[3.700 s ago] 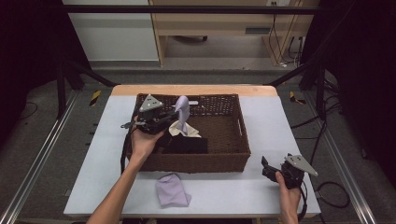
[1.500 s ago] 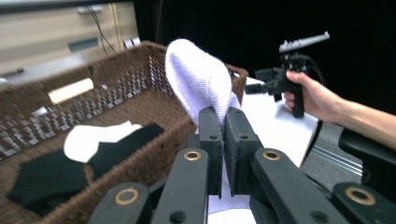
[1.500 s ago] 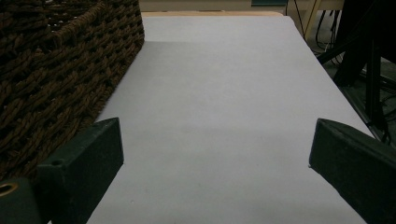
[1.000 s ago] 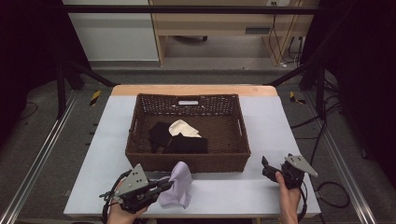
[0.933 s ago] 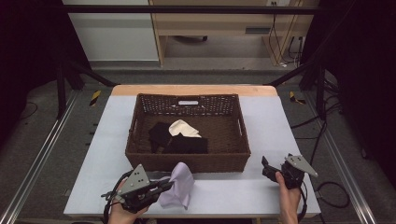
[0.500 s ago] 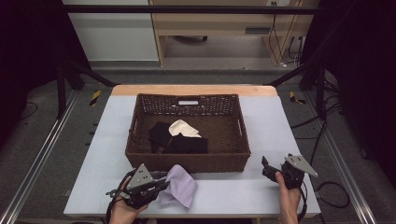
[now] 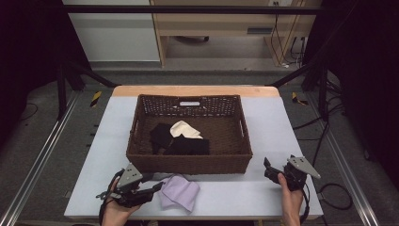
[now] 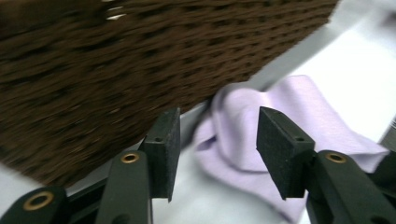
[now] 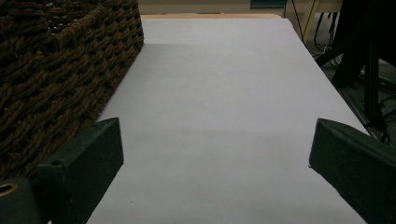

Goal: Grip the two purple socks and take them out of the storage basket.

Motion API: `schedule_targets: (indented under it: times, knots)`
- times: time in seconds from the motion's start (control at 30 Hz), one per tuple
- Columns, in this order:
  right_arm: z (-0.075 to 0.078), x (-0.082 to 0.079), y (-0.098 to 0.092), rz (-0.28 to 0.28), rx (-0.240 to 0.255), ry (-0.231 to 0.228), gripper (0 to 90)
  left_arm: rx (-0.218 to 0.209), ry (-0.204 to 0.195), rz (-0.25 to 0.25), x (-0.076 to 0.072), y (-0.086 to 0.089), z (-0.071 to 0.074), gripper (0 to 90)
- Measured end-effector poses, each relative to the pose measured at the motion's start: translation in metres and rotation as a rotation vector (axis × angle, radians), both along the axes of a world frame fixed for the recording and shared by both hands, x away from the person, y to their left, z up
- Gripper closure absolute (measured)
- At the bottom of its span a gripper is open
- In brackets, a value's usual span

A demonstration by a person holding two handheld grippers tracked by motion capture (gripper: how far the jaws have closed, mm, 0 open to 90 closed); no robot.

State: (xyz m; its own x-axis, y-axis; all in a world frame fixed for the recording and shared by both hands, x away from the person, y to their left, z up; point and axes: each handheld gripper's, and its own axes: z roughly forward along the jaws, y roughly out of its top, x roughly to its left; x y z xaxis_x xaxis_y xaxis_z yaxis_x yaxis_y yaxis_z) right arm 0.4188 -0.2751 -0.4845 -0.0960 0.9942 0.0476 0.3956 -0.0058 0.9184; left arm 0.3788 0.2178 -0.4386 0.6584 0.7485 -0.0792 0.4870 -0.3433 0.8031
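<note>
Cloth [image 7: 179, 192] lies on worktop [image 7: 282, 127] before basket [image 7: 189, 162]; left hand-held gripper [image 7: 157, 187] part-open beside it, right hand-held gripper [image 7: 267, 167] held wide.

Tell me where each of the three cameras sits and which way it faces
High view: above the person's side, looking forward and down at the table; both hands, left gripper, right gripper show.
Left gripper view: on the left gripper, facing the lilac cloth beside the basket.
Right gripper view: on the right gripper, looking along bare table.
All share the basket.
</note>
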Motion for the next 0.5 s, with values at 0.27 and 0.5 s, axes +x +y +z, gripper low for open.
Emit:
schedule_targets:
  times: [0.27, 0.5]
  knots:
    - [0.0, 0.0, 0.0, -0.004, 0.008, 0.001, 3.4, -0.013, -0.013, 0.066, 0.0, 0.024, -0.003, 37.8]
    - [0.0, 0.001, -0.001, 0.0, 0.013, 0.008, 3.2, 0.011, -0.027, 0.062, 0.006, 0.026, -0.008, 35.3]
